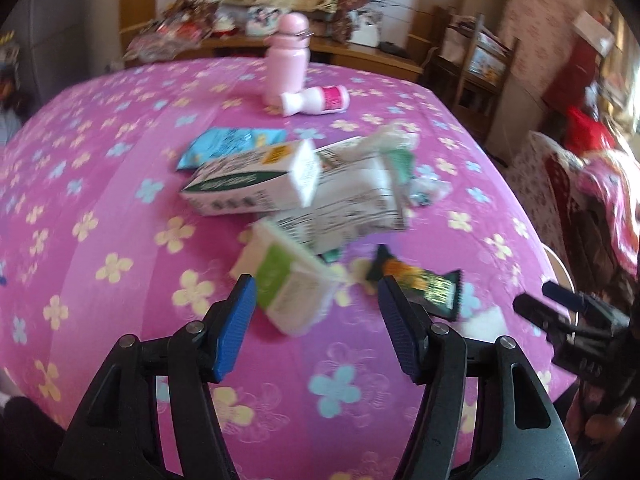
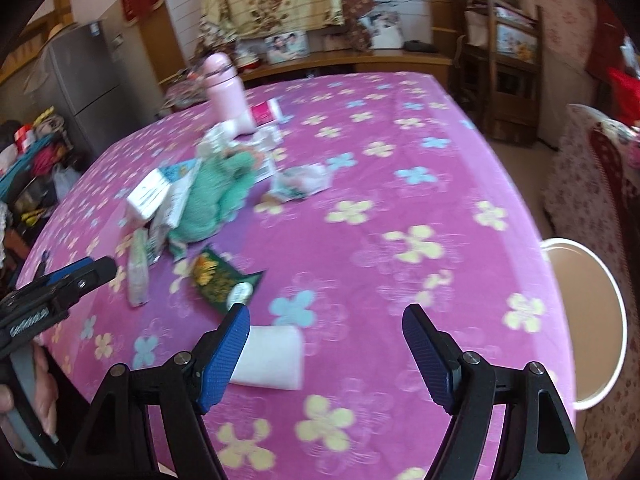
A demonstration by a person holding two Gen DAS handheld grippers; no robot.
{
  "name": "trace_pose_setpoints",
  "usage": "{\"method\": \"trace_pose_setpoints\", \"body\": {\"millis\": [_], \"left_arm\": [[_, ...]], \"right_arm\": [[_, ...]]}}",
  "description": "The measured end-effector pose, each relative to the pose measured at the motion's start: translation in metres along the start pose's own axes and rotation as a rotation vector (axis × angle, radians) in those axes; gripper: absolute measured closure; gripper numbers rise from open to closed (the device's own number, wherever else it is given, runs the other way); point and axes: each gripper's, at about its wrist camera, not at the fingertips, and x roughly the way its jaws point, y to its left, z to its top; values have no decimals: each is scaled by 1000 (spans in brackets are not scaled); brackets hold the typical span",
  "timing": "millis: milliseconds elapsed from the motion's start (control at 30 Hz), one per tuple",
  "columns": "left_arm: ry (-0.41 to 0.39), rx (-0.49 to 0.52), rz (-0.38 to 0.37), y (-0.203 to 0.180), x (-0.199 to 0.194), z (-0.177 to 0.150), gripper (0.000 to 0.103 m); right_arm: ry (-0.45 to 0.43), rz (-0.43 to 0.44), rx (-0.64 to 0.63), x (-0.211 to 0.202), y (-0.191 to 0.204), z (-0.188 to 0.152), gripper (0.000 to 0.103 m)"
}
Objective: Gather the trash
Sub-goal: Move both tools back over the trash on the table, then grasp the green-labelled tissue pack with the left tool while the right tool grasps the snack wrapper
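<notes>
Trash lies in a pile on the pink flowered tablecloth (image 1: 100,208): white and green cartons (image 1: 256,180), a small green-and-white box (image 1: 292,288), a dark snack wrapper (image 1: 424,280), a blue packet (image 1: 228,144) and a small white bottle (image 1: 316,100). My left gripper (image 1: 316,308) is open, its tips on either side of the small box. My right gripper (image 2: 326,340) is open and empty above the cloth; a white folded tissue (image 2: 272,356) lies by its left finger. The dark wrapper (image 2: 224,280) and a green crumpled bag (image 2: 216,196) lie ahead of it.
A pink flask (image 1: 286,60) stands at the table's far side. A white round bin (image 2: 588,320) sits on the floor off the table's right edge. Wooden chairs (image 2: 500,60) and a sofa (image 2: 592,184) stand to the right, a grey fridge (image 2: 80,80) far left.
</notes>
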Motion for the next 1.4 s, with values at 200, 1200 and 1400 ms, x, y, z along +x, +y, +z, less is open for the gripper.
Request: {"method": "trace_pose_setpoints", "body": {"millis": [200,1200,1400], "left_arm": [[53,-113,-32,17,29,7,41],[210,-125,-112,65,42,8,83],[182,-119,-149,53,36,7,89]], "right_arm": [[55,31,-96,24,23,7,26],[137,113,-399,89,76,33,74],[52,152,-326,61,63,37,84]]}}
